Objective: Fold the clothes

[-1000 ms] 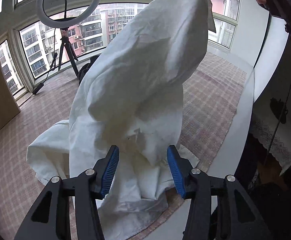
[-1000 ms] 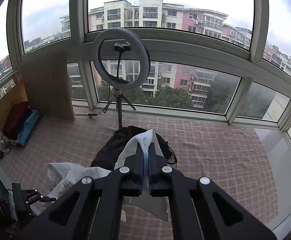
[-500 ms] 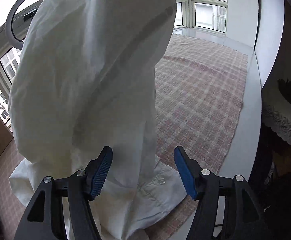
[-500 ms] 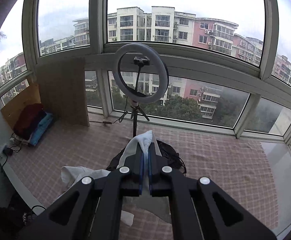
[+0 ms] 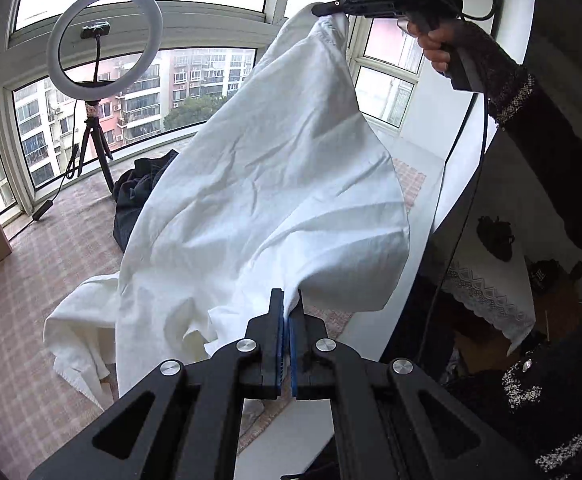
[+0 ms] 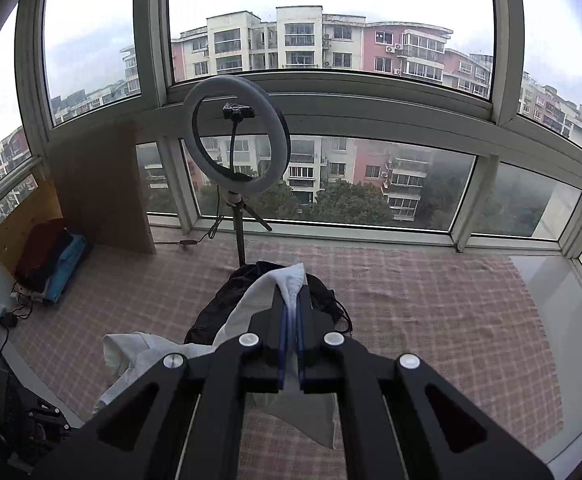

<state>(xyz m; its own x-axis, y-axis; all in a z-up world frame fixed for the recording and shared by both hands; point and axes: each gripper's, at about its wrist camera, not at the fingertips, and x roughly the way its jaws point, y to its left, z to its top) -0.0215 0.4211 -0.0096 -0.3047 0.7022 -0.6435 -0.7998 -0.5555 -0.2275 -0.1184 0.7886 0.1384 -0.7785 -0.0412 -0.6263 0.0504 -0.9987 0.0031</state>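
White shirt [image 5: 275,208]: hanging in the air above the checked cloth [image 5: 31,320], its lower end trailing onto it.
Right gripper [image 6: 289,332]: fingers clenching one fabric edge, held high.
Left gripper [image 5: 285,344]: fingers pinching a lower edge, nearer the counter [image 5: 375,320].
Long axis: running diagonally from the high right grip down to the left.
Behind: dark garment [image 5: 139,184], ring light [image 5: 105,38].

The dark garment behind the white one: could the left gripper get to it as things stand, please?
Probably not. The left gripper is shut on the white garment, which hangs between it and the dark garment; the right gripper holds the other end.
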